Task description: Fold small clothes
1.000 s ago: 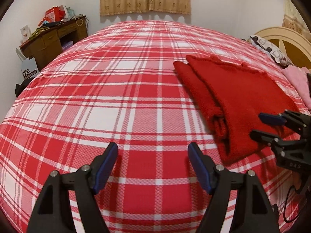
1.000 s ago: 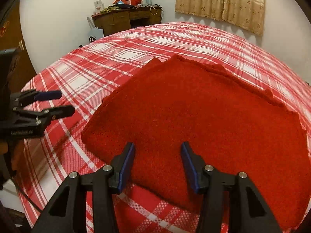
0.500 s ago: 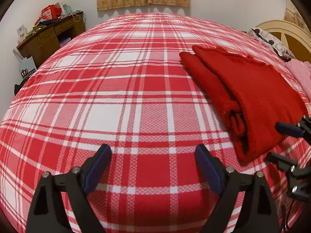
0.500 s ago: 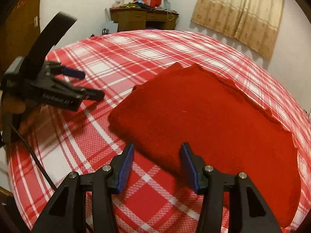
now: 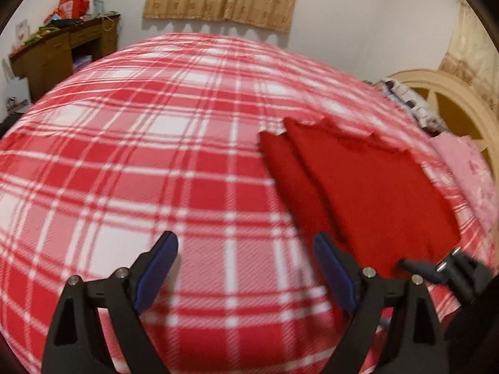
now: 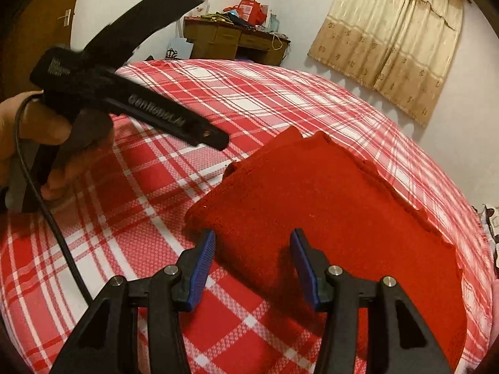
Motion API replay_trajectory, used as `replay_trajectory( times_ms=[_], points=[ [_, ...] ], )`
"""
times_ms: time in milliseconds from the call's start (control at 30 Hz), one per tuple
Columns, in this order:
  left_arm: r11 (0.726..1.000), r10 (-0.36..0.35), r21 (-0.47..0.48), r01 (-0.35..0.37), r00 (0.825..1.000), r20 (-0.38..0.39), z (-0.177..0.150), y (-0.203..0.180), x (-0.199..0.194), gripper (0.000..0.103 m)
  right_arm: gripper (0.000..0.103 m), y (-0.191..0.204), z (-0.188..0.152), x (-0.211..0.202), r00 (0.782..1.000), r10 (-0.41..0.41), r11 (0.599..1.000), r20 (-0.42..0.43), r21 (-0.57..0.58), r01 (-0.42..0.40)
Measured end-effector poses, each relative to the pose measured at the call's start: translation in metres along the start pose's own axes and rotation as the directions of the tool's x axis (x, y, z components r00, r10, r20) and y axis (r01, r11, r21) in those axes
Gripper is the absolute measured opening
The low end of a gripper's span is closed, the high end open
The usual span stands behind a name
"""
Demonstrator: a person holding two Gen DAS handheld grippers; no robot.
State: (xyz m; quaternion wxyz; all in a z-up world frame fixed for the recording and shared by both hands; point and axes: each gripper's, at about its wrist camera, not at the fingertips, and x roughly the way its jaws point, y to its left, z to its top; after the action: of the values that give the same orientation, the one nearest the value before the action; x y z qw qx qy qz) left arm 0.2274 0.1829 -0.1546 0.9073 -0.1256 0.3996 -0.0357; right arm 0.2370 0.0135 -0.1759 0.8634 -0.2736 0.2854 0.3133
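Note:
A folded red knit garment [image 5: 368,193] lies on the red-and-white plaid bed [image 5: 187,162], right of centre in the left wrist view. My left gripper [image 5: 244,243] is open wide over bare bedspread, and its right finger reaches the garment's near left edge. In the right wrist view the garment [image 6: 327,212] fills the middle. My right gripper [image 6: 253,240] stands open just above the garment's near corner, gripping nothing. A hand [image 6: 46,137] holds the left gripper [image 6: 215,138], seen side-on at upper left. The right gripper [image 5: 436,268] shows at the lower right of the left wrist view.
A pink garment [image 5: 467,168] lies at the bed's right edge beside a cream headboard [image 5: 452,99]. A cluttered wooden desk [image 6: 237,40] stands against the far wall, near a beige curtain [image 6: 393,31]. A black cable [image 6: 62,243] trails from the left gripper.
The left gripper's jaws have widened and it has swung toward the garment's left edge. In the right wrist view the left gripper has come nearer and higher, and the view has rolled.

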Motion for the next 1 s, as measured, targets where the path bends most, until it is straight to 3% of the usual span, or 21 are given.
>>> replay_trajectory(
  times_ms=[133, 367, 500, 833, 1000],
  points=[
    [0.988, -0.131, -0.077, 0.132, 0.991, 0.021, 0.014, 0.002, 0.006, 0.091, 0.052, 0.002, -0.001, -0.005, 1.000, 0.017, 1.000, 0.006, -0.012, -0.017],
    [0.965, -0.234, -0.133, 0.227, 0.972, -0.038, 0.030, -0.007, 0.042, 0.091, 0.056, 0.005, -0.002, 0.006, 0.998, 0.031, 0.999, -0.050, -0.024, -0.032],
    [0.955, -0.257, -0.164, 0.246, 0.965, -0.050, 0.036, -0.007, 0.059, 0.092, 0.057, 0.008, 0.003, 0.011, 0.999, 0.027, 0.999, -0.044, -0.029, -0.029],
    [0.966, -0.240, -0.110, 0.233, 0.969, -0.058, 0.045, -0.014, 0.066, 0.092, 0.057, 0.008, 0.013, 0.019, 0.998, 0.013, 1.000, -0.054, -0.019, -0.014],
    [0.962, -0.256, -0.114, 0.248, 0.965, -0.058, 0.048, -0.016, 0.069, 0.086, 0.057, 0.001, 0.010, 0.020, 0.999, 0.016, 1.000, -0.050, -0.008, -0.017]
  ],
)
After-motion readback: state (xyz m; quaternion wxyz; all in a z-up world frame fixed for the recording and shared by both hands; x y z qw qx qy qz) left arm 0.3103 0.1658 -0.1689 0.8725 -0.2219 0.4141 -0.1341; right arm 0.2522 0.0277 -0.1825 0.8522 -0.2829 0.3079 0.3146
